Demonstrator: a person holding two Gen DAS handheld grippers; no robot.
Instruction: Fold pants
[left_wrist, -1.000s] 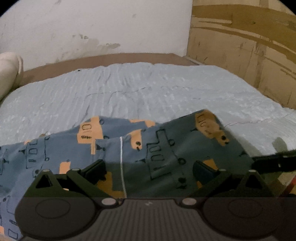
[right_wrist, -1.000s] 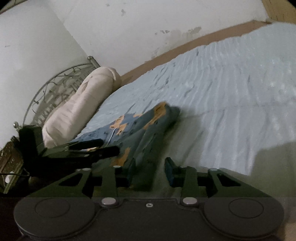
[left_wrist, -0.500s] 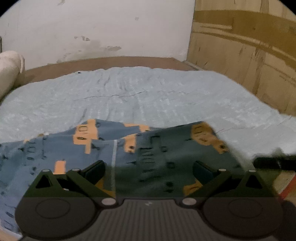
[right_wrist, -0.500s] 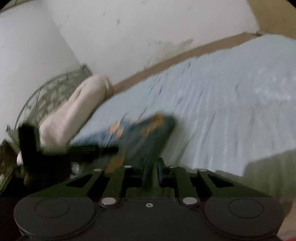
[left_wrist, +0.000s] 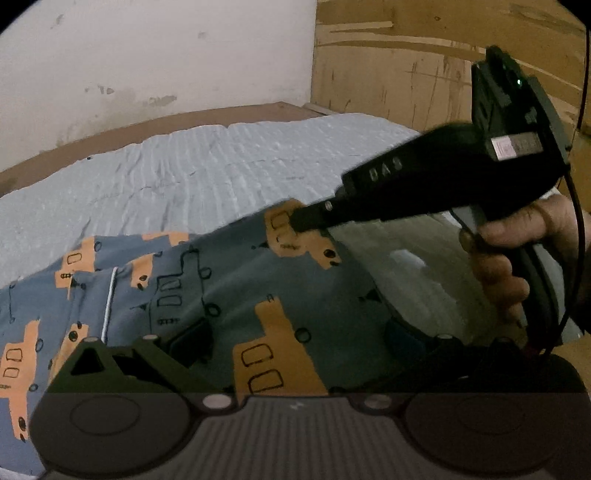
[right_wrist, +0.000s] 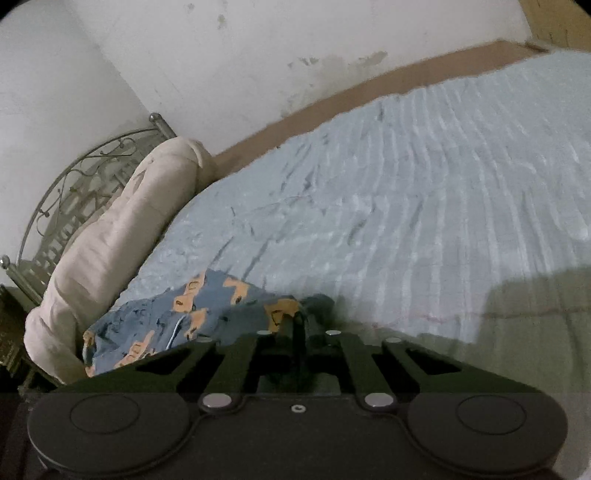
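The pants are blue with orange truck prints and a white side stripe. They lie on the light blue bedspread. My left gripper is open, its fingers wide apart over the cloth, close to it. My right gripper is shut on the pants' far right corner and lifts it off the bed. In the left wrist view the right gripper comes in from the right, held by a hand, pinching that corner. The rest of the pants stays on the bed.
A cream rolled quilt lies along the metal headboard at the left. A white wall stands behind the bed and a wooden panel at the right. The bedspread stretches far beyond the pants.
My right gripper closed on the pants' corner and raised it. It swung into the left wrist view from the right. My left gripper stayed open and moved in closer over the cloth.
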